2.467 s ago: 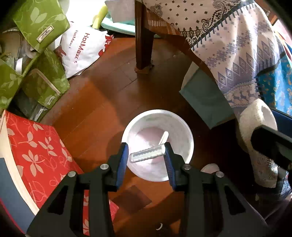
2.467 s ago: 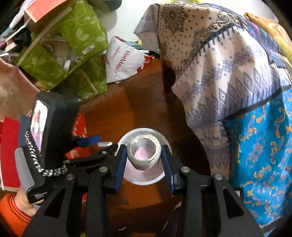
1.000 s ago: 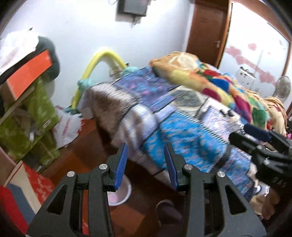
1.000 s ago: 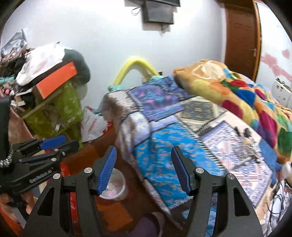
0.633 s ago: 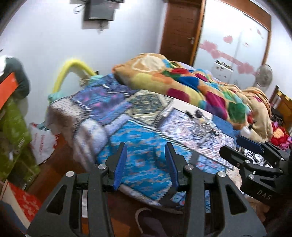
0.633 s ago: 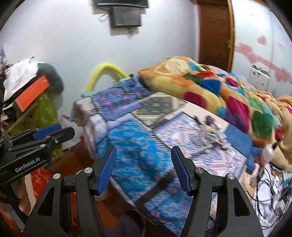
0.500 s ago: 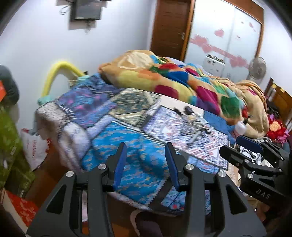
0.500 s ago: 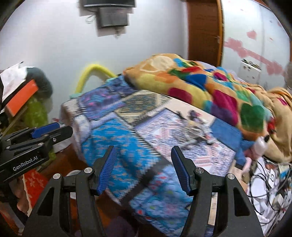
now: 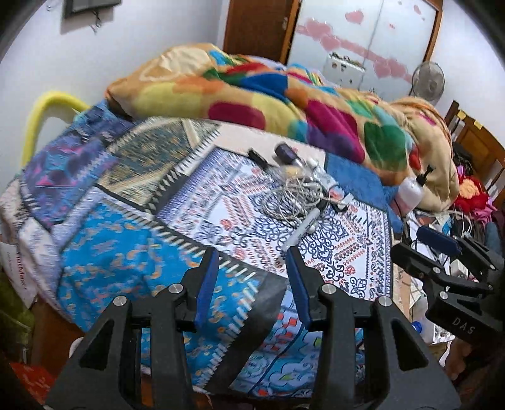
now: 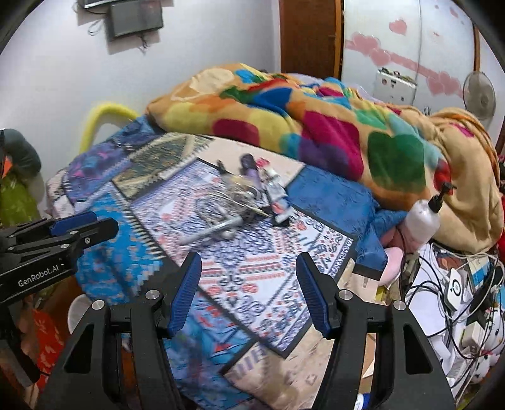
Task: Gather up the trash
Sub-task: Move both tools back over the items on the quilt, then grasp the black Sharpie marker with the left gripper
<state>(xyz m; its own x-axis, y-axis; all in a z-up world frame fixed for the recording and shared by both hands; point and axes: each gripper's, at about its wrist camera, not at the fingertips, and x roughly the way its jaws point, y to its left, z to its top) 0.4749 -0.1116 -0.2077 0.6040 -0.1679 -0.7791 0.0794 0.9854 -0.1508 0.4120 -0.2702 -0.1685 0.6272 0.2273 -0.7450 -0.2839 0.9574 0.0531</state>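
Hand-held grippers, left and right, both apart and empty, I aim toward the bed's clutter pile for trash.

Pretty clearly a lived-in bedroom in someone's home. There's a bed covered in patchwork-style patterned sheets, with a big multicoloured fleece blanket bunched up along the far side. A tangle of cables and small odds and ends sits right on the bedding. Behind it, a wooden door, a wardrobe with pink heart stickers and a standing fan. More chargers and wires are piled beside the bed.
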